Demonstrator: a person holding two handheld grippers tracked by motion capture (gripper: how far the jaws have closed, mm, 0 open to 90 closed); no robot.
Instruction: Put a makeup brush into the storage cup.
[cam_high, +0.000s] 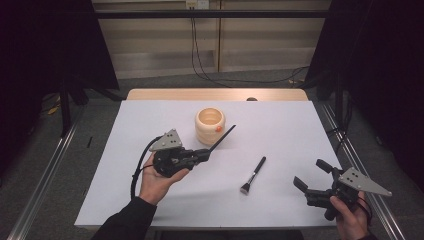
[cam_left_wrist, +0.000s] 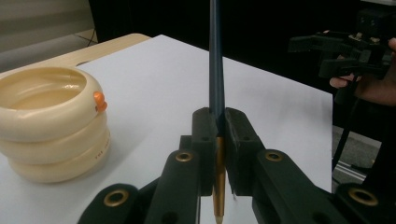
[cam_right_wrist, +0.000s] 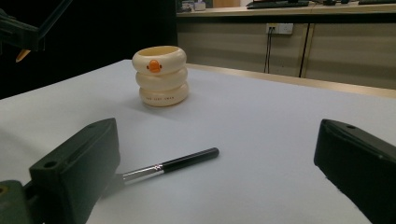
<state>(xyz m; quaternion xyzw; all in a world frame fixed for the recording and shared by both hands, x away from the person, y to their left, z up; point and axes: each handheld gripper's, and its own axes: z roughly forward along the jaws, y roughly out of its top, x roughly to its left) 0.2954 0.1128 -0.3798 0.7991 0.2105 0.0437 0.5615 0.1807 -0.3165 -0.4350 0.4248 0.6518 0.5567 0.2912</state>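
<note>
Dark slim brush (cam_high: 223, 138) slants toward the cup (cam_high: 210, 125).

In the left gripper view, the dark rod (cam_left_wrist: 216, 56) clamped between the jaws runs off the top edge, so its far end is cut off. In the right gripper view, the near jaw hides the brush's (cam_right_wrist: 173, 164) bristles.

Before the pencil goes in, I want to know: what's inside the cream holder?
The cream holder shows a bare inner wall and nothing sticking out. Its bottom is hidden by the rim. The pencil is clamped in the left gripper.
</note>
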